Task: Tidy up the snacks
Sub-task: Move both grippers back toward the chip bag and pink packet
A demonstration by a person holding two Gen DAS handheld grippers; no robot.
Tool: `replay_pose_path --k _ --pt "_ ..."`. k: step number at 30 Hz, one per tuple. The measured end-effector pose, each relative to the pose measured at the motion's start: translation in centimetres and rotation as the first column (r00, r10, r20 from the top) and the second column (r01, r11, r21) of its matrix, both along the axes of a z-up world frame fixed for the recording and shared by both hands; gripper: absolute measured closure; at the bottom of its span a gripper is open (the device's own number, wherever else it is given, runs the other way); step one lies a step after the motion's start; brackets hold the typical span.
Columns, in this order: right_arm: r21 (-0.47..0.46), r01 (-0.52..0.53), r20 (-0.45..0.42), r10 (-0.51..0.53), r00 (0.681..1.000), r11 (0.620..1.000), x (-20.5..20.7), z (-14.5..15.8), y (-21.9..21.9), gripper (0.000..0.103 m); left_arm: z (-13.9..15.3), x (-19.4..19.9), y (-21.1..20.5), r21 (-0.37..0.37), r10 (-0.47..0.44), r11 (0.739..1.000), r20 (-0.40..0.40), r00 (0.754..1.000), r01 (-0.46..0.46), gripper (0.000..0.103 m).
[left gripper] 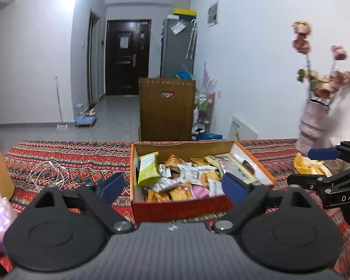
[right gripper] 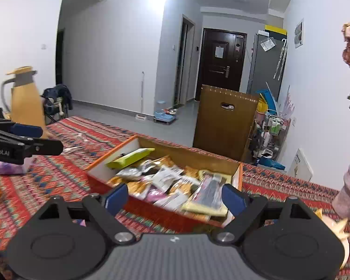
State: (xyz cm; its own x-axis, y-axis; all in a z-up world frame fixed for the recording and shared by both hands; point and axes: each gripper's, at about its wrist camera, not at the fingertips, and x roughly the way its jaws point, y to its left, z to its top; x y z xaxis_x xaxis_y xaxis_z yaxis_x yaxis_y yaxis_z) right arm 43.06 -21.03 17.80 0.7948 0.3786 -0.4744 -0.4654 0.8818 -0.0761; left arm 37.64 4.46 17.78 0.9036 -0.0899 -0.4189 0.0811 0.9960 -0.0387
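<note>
An orange cardboard box point(left gripper: 179, 206) sits on the patterned tablecloth, full of several small snack packets: a green one point(left gripper: 148, 168), orange, white and pink ones. It also shows in the right wrist view point(right gripper: 240, 172), where a green packet point(right gripper: 130, 157) leans at its far left. My left gripper point(left gripper: 173, 186) is open and empty, just in front of the box. My right gripper point(right gripper: 172, 198) is open and empty, over the box's near wall. The right gripper shows at the right of the left wrist view point(left gripper: 324, 163); the left gripper shows at the left of the right wrist view point(right gripper: 32, 137).
A pink vase with dried flowers point(left gripper: 315, 121) stands at the table's right, with a yellow wrapper point(left gripper: 308, 166) beside it. A white cable point(left gripper: 49, 172) lies left of the box. A yellow jug point(right gripper: 23, 98) stands far left. A brown carton point(left gripper: 166, 109) stands behind the table.
</note>
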Motion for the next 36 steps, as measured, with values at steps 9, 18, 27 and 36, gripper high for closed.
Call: replay_pose_path --k 9,18,27,36 --pt "0.045 -0.098 -0.017 0.099 0.995 0.994 -11.3 -2.6 -1.4 0.005 -1.6 -10.8 -0.3 -0.027 0.005 1.0 0.036 0.999 -0.004 0.003" --pt "0.089 -0.059 -0.07 0.066 0.995 0.994 -20.6 -7.5 -2.7 0.004 -7.2 -17.9 0.7 -0.139 0.044 0.989 -0.096 0.994 -0.057 0.003" --pt "0.106 0.067 -0.14 -0.052 0.989 0.992 -25.9 -11.9 -4.5 0.004 -11.6 -23.2 0.5 -0.137 0.061 0.987 -0.189 0.98 -0.088 0.003" --pt "0.068 0.085 -0.162 -0.073 0.984 0.994 -26.4 -13.5 -4.1 0.004 -12.7 -23.6 -0.1 -0.12 0.047 0.99 -0.215 0.975 -0.074 0.003"
